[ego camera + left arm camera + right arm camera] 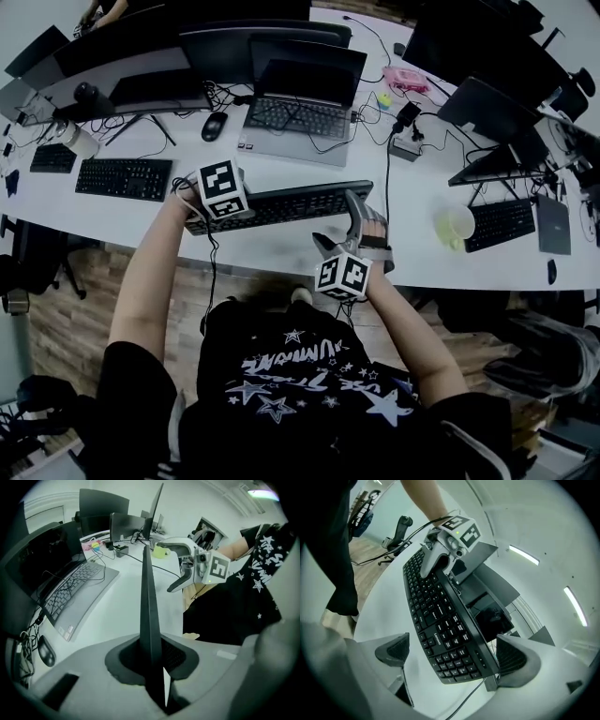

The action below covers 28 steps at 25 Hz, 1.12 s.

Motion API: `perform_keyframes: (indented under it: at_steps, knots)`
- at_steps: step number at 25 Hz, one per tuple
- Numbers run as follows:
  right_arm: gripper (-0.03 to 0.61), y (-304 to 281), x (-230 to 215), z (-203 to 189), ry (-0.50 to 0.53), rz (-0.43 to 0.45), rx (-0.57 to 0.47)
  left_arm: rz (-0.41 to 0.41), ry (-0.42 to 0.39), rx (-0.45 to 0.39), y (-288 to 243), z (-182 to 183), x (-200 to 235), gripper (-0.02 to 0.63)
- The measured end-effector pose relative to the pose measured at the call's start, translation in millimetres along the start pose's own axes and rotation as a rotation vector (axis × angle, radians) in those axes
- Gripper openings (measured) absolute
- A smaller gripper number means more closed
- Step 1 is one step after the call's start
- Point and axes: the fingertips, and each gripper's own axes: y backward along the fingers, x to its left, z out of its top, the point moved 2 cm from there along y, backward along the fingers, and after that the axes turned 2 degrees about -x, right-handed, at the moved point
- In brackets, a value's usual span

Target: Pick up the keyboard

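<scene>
The black keyboard (281, 204) hangs just above the white desk (272, 251), in front of the laptop. My left gripper (206, 212) is shut on its left end; in the left gripper view the keyboard (149, 592) runs edge-on out of the pinched pads of that gripper (153, 663). My right gripper (339, 223) straddles the right end. In the right gripper view the keyboard (440, 625) lies between the wide jaws of this gripper (457, 651): the right pad (513, 660) touches its back edge, the left pad (393, 649) stands clear of the front edge. Its cable (461, 704) trails down.
A grey laptop (300, 114) and a mouse (214, 126) lie behind the keyboard. A second black keyboard (124, 178) is at the left, a third (500, 223) at the right beside a green mug (457, 225). A power strip (406, 145) and monitors line the back.
</scene>
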Motion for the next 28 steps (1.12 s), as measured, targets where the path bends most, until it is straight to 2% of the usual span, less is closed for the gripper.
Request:
perform_keyframes:
  at_steps: [3, 7, 12, 16, 21, 28]
  knots:
    - [0.572, -1, -9, 7, -0.075, -0.042, 0.050, -0.008, -0.010, -0.048, 10, -9, 4, 0.078]
    - [0.572, -3, -15, 21, -0.190, -0.106, 0.116, -0.003, -0.048, -0.042, 20, -27, 11, 0.078]
    - [0.572, 3, -12, 43, -0.284, -0.185, 0.186, 0.038, 0.001, -0.076, 30, -41, 16, 0.078]
    - [0.572, 4, 0, 56, -0.316, -0.215, 0.231, 0.013, 0.071, -0.177, 37, -50, 10, 0.078]
    - [0.572, 4, 15, 76, -0.379, -0.261, 0.287, 0.007, 0.085, -0.311, 52, -65, 3, 0.078]
    - [0.571, 23, 32, 123, -0.609, -0.388, 0.299, 0.059, 0.068, -0.430, 81, -97, -1, 0.078]
